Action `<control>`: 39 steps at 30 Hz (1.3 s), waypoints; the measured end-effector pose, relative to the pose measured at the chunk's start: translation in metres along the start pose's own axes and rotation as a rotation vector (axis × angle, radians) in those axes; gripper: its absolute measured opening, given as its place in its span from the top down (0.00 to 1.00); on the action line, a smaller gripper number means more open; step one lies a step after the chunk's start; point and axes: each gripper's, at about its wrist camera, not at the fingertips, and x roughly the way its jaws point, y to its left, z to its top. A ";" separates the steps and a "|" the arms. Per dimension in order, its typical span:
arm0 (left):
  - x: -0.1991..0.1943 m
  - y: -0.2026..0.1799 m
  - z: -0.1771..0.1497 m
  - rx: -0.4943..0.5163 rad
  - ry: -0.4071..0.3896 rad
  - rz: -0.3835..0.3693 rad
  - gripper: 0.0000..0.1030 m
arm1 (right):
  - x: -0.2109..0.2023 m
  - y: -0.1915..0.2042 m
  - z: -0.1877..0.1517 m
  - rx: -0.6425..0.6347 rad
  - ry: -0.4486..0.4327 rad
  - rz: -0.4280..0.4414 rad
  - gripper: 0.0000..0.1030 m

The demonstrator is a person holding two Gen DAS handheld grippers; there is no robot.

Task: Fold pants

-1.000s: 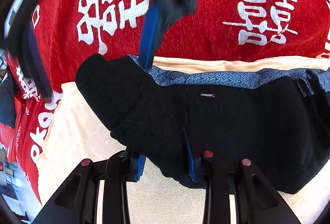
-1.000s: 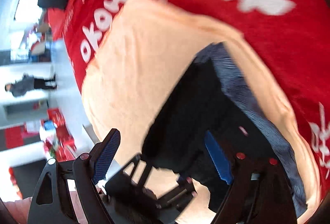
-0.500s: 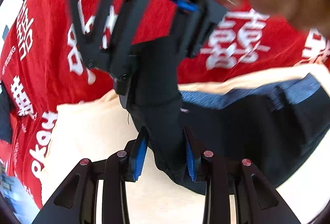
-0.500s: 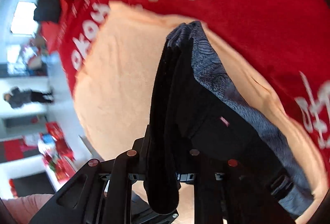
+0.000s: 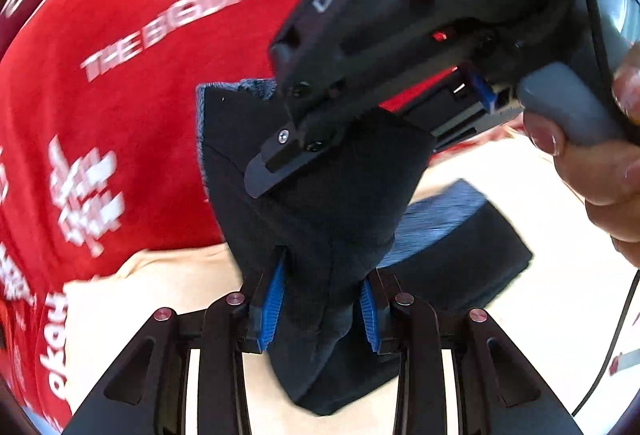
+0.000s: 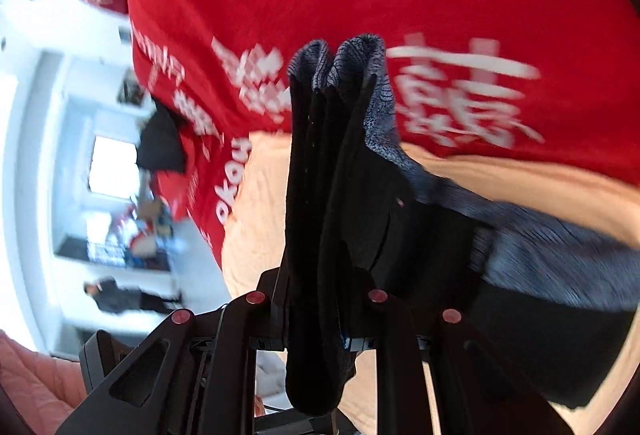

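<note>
- Mid-fold: your left gripper (image 5: pixel 320 309) and right gripper (image 6: pixel 314 319), jaws clamped on the pants (image 5: pixel 320 195), hold one end above the peach cloth (image 5: pixel 168 291).
- Next, carry it across, lay edges flush.

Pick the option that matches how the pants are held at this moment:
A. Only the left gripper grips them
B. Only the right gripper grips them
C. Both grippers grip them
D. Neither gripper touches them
C. The left gripper has black fabric of the pants pinched between its blue-padded fingers, and the right gripper is closed on a bunched fold of the same garment.
</note>
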 end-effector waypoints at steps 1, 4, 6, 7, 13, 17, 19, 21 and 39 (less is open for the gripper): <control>0.002 -0.015 0.003 0.029 -0.001 -0.012 0.66 | -0.015 -0.012 -0.005 0.018 -0.020 0.009 0.81; 0.014 -0.067 0.010 0.126 0.011 -0.048 0.66 | -0.050 -0.052 -0.029 0.079 -0.083 0.034 0.79; 0.024 -0.094 0.009 0.169 0.027 -0.072 0.66 | -0.068 -0.081 -0.042 0.122 -0.107 0.036 0.79; 0.030 -0.108 0.008 0.193 0.039 -0.083 0.66 | -0.073 -0.096 -0.049 0.142 -0.119 0.033 0.79; 0.071 -0.166 -0.018 0.292 0.150 -0.124 0.66 | -0.066 -0.178 -0.088 0.280 -0.124 -0.002 0.79; 0.083 -0.182 -0.033 0.336 0.198 -0.112 0.36 | -0.057 -0.208 -0.106 0.321 -0.107 -0.016 0.78; 0.078 -0.179 -0.035 0.303 0.201 -0.137 0.29 | -0.053 -0.213 -0.110 0.315 -0.103 -0.032 0.77; 0.073 -0.177 -0.035 0.299 0.208 -0.153 0.29 | -0.051 -0.212 -0.108 0.309 -0.104 -0.044 0.76; 0.067 -0.034 -0.039 -0.107 0.320 0.019 0.29 | -0.059 -0.176 -0.102 0.110 -0.029 -0.434 0.61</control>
